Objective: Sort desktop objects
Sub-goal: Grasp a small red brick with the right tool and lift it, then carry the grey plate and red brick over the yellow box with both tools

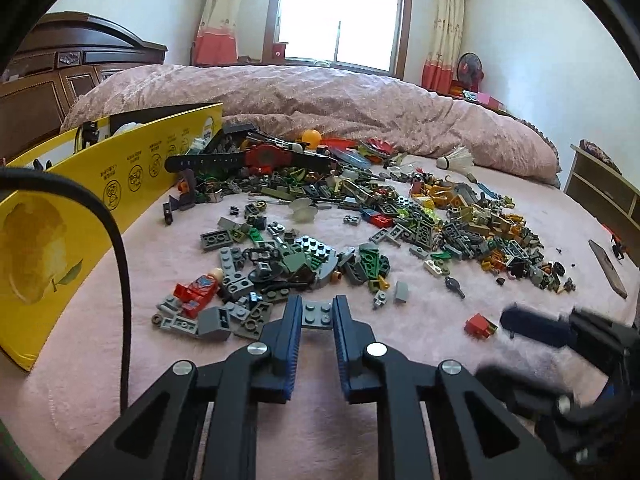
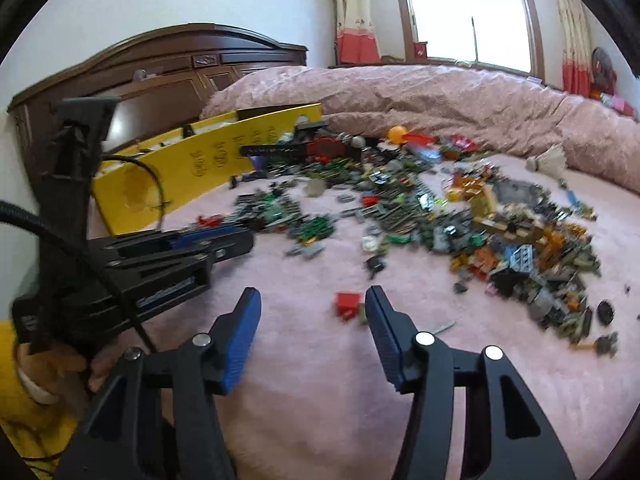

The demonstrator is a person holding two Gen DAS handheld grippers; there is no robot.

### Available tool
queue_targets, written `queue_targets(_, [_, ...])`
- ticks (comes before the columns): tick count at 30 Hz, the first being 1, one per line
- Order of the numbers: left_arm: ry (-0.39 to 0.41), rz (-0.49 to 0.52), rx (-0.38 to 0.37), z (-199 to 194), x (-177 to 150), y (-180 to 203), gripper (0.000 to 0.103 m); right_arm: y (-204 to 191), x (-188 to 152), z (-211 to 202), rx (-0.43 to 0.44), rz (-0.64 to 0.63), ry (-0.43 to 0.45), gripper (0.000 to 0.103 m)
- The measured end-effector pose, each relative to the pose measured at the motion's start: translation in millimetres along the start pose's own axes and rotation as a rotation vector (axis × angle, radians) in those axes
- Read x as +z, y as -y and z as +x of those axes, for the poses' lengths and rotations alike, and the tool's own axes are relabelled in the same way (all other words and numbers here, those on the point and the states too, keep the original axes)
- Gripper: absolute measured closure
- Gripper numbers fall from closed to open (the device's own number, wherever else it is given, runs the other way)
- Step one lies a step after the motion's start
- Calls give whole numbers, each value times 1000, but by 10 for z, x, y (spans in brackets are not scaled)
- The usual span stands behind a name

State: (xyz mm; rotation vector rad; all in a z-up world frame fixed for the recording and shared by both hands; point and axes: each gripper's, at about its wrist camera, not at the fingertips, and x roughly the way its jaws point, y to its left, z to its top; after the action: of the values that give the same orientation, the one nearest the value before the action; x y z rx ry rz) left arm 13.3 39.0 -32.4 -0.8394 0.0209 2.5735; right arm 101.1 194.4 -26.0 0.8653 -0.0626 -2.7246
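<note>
A heap of small building bricks (image 1: 400, 216) in grey, green, orange and red lies spread over the pink bedsheet (image 1: 400, 344). My left gripper (image 1: 317, 311) is shut on a small grey studded plate (image 1: 317, 317) at the near edge of the heap, its blue pads pressing both sides. In the right wrist view my right gripper (image 2: 312, 294) stands open just above the sheet. A red brick (image 2: 347, 303) lies just ahead of its tips, close to the right finger and not touched. The left gripper (image 2: 240, 240) also shows there at the left, held by a hand in a yellow sleeve (image 2: 24, 368).
A long yellow box (image 1: 120, 184) stands along the left of the heap. A black and red wristwatch (image 1: 264, 158), an orange ball (image 1: 311, 136) and a shuttlecock (image 1: 458, 159) lie at the back. A red minifigure (image 1: 200, 290) lies left of my left gripper. A pink quilt (image 1: 320, 96) is bunched behind.
</note>
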Motion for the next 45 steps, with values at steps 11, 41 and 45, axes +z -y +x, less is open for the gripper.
queue_targets(11, [11, -27, -8, -79, 21, -42, 87, 84, -9, 261, -46, 25, -50, 71])
queue_targets(41, [26, -36, -10, -149, 54, -46, 87, 35, -87, 104, -58, -60, -55, 68])
queue_targets(45, [40, -42, -11, -217, 93, -55, 87, -34, -52, 41, -63, -105, -32, 87])
